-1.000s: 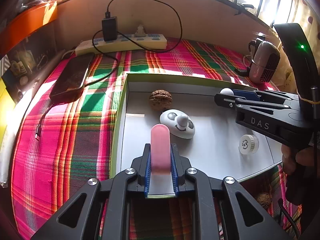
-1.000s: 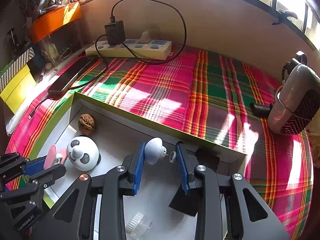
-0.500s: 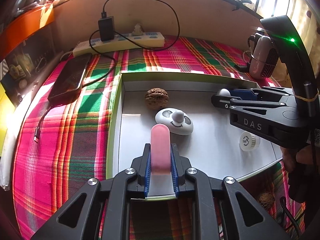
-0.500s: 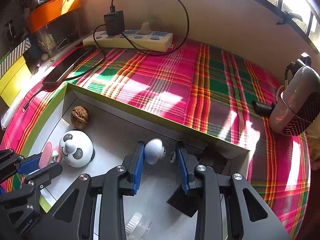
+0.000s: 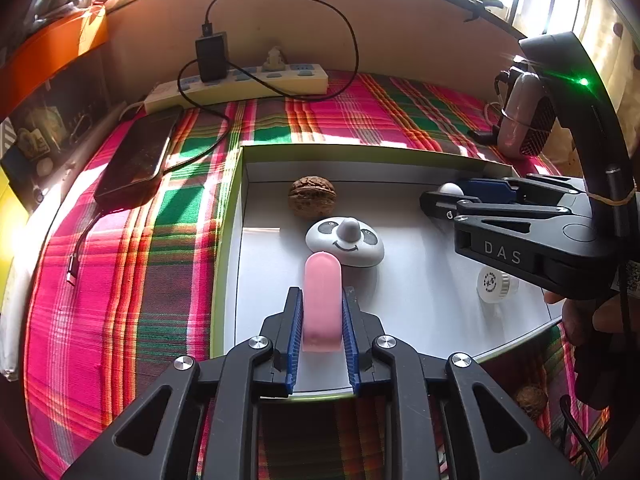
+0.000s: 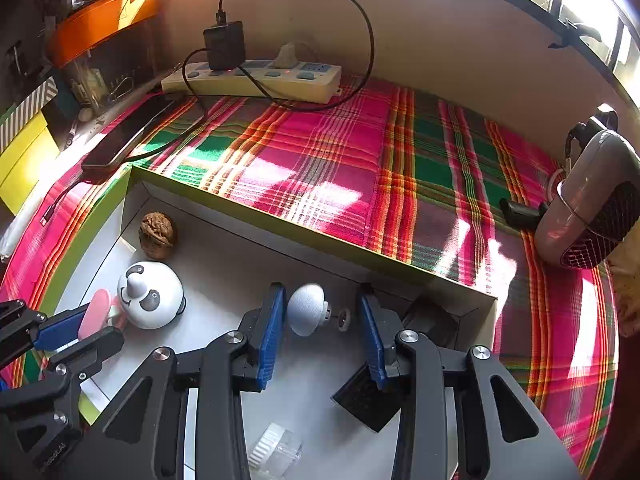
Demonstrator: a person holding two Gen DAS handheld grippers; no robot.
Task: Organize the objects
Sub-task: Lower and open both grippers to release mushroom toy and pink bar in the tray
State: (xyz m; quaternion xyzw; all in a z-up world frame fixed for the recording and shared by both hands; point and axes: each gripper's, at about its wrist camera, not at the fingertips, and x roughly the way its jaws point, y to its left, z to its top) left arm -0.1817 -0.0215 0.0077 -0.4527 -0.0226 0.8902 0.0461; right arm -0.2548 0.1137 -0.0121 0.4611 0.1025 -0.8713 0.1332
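My left gripper (image 5: 322,300) is shut on a pink rounded bar (image 5: 322,296) and holds it over the near side of a white box with a green rim (image 5: 360,148). In the box lie a walnut (image 5: 312,197), a panda toy (image 5: 345,241) and a white cap (image 5: 494,285). My right gripper (image 6: 323,310) is open around a small white knob with a pin (image 6: 307,309), which lies on the box floor near the far wall. The knob touches the left pad; the right pad stands apart. The pink bar (image 6: 95,313) and panda (image 6: 150,294) also show in the right wrist view.
A phone (image 5: 138,158) on a cable and a power strip (image 5: 240,84) lie on the plaid cloth behind the box. A grey mini heater (image 6: 592,208) stands at the right. A clear plastic piece (image 6: 276,448) and a black object (image 6: 372,396) lie in the box. A second walnut (image 5: 530,400) lies outside.
Both grippers have drawn back slightly and the views have shifted a little. The pink bar stays gripped. The knob stays between the open right fingers.
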